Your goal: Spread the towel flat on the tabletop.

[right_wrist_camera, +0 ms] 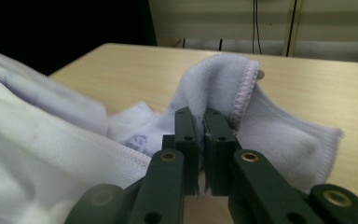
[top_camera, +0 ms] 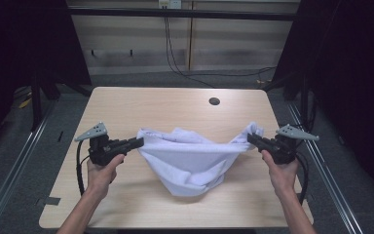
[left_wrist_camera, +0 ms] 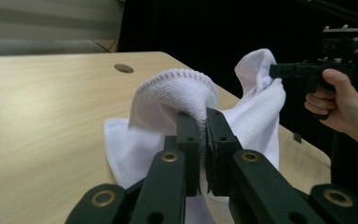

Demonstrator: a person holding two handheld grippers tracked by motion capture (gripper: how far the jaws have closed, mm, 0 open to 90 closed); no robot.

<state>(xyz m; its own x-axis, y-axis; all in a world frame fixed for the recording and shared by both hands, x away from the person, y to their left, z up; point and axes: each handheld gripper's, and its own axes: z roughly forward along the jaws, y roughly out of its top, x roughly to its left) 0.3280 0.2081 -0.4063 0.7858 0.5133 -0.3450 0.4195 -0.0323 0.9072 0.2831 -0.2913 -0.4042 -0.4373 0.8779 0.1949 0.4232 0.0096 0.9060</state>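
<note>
A white towel [top_camera: 190, 158] hangs between my two grippers above the wooden table [top_camera: 126, 105], its middle sagging down to the tabletop. My left gripper [top_camera: 141, 142] is shut on the towel's left corner; in the left gripper view the towel [left_wrist_camera: 175, 91] bunches over the closed jaws of the left gripper [left_wrist_camera: 203, 116]. My right gripper [top_camera: 250, 137] is shut on the right corner. In the right gripper view the hemmed edge of the towel [right_wrist_camera: 223, 79] rises from between the jaws of the right gripper [right_wrist_camera: 200, 114]. The right gripper [left_wrist_camera: 275, 71] and its hand also show in the left gripper view.
A round cable hole [top_camera: 214, 101] lies in the table's far right part. Black frame posts [top_camera: 36, 95] stand at both sides, metal rails [top_camera: 14, 161] run along the floor, and cables [top_camera: 175, 63] hang at the back wall.
</note>
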